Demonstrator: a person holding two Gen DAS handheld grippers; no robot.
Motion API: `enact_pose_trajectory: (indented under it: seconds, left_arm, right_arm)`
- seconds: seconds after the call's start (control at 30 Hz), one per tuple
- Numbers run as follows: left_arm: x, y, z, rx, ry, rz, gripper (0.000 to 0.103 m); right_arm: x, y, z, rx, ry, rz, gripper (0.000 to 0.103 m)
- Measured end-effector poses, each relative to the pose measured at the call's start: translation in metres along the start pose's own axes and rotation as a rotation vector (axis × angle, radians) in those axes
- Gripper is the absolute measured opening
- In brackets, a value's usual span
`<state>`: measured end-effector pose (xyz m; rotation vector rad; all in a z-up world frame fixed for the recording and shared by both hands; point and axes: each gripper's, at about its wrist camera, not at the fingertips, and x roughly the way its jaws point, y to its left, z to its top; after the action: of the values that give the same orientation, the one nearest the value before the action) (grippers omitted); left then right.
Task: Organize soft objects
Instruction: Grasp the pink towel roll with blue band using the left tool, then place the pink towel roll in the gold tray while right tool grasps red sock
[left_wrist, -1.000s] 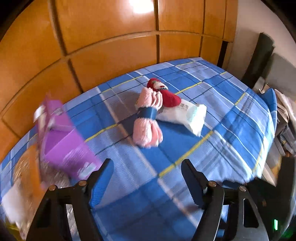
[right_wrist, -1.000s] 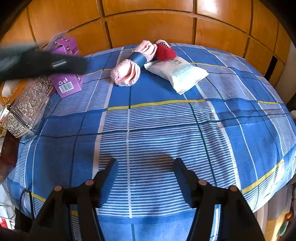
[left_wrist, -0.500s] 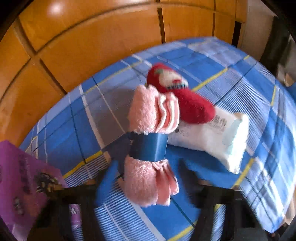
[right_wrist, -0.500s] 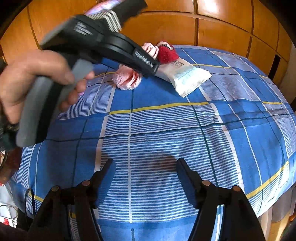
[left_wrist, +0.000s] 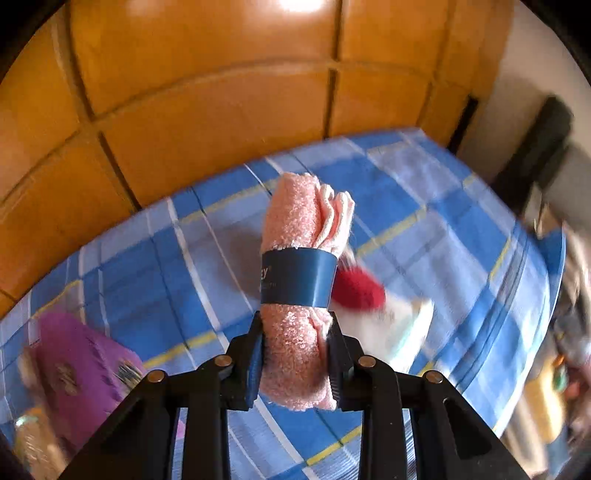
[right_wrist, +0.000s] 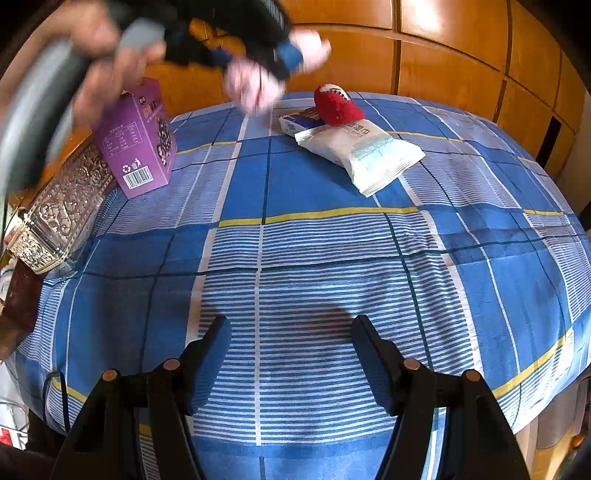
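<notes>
Pinching the pink towel roll (left_wrist: 295, 347) below its blue band (left_wrist: 297, 277), your left hand-held gripper (left_wrist: 295, 354) grips something soft, light and squashy; your right hand-held gripper (right_wrist: 291, 354) stays released at lower centre.

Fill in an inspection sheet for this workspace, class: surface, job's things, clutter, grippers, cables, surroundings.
Surface: blue plaid tablecloth covering the table.
Job's things: pink rolled towel with blue band, lifted off the cloth; red plush toy resting on a white wipes pack.
Clutter: purple carton standing upright; ornate silver box at the table edge.
Grippers: left gripper shut on the towel; right gripper open, holding nothing, above the cloth.
Cables: thin black cable at the near left edge.
Surroundings: orange wood panels behind the table.
</notes>
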<state>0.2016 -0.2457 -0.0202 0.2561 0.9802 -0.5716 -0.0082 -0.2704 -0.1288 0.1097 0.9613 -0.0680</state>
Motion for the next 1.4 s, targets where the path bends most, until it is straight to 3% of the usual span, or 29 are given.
enact_pose_trajectory:
  seconds: [0.2, 0.4, 0.63, 0.8, 1.13, 1.4]
  left_arm:
    - [-0.04, 0.062, 0.047, -0.137, -0.094, 0.089, 0.029]
    - [-0.089, 0.151, 0.038, -0.281, -0.164, 0.234, 0.03]
    - [-0.145, 0.231, -0.046, -0.385, -0.197, 0.356, 0.029]
    - [-0.179, 0.256, -0.114, -0.43, -0.218, 0.36, 0.03]
    - [-0.205, 0.242, -0.252, -0.499, -0.233, 0.312, 0.03]
    - [-0.21, 0.239, -0.329, -0.587, -0.203, 0.337, 0.03]
  right_arm:
    - [-0.001, 0.002, -0.002, -0.018, -0.001, -0.009, 0.069]
    - [-0.002, 0.004, -0.003, -0.018, -0.001, -0.015, 0.069]
    - [-0.001, 0.006, -0.004, -0.027, -0.004, -0.034, 0.069]
    - [0.0, 0.008, -0.004, -0.03, -0.006, -0.045, 0.069]
    - [0.001, 0.001, 0.007, -0.001, 0.03, -0.007, 0.068]
    - [-0.002, -0.026, 0.071, 0.052, -0.057, 0.023, 0.065]
